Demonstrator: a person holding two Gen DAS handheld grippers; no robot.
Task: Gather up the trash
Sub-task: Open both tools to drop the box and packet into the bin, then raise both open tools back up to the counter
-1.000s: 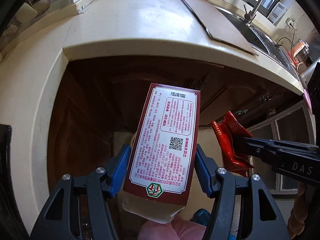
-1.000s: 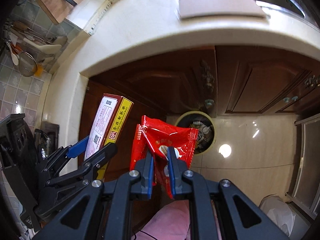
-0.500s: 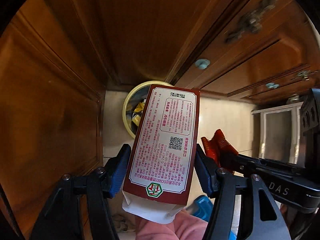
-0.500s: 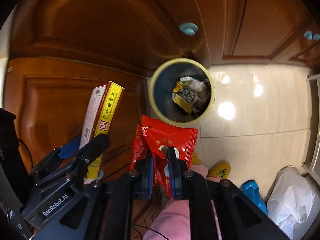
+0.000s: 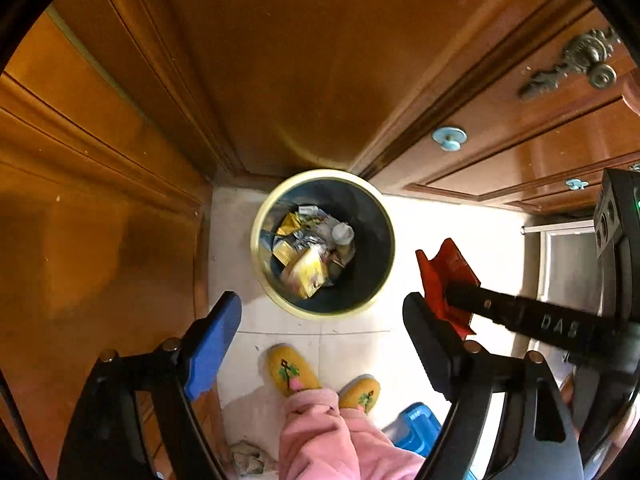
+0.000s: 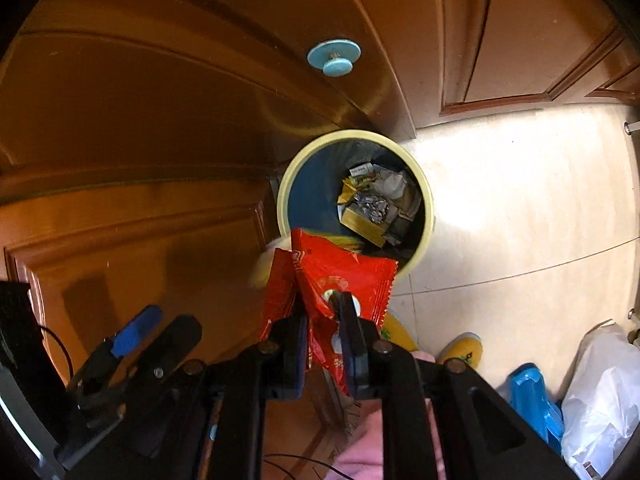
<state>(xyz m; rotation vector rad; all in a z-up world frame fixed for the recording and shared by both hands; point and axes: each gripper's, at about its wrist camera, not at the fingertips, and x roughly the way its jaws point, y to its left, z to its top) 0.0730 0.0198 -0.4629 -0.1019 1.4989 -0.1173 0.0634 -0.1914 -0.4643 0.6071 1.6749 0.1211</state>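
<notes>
Left hand-held gripper empty, jaws opening above trash bin; red snack wrapper still pinched in right hand-held gripper, jaws starting to open; wrapper drop remains.

The trash bin stands on the floor in the corner of the cabinet doors, wrappers inside, slippers just before it.
</notes>
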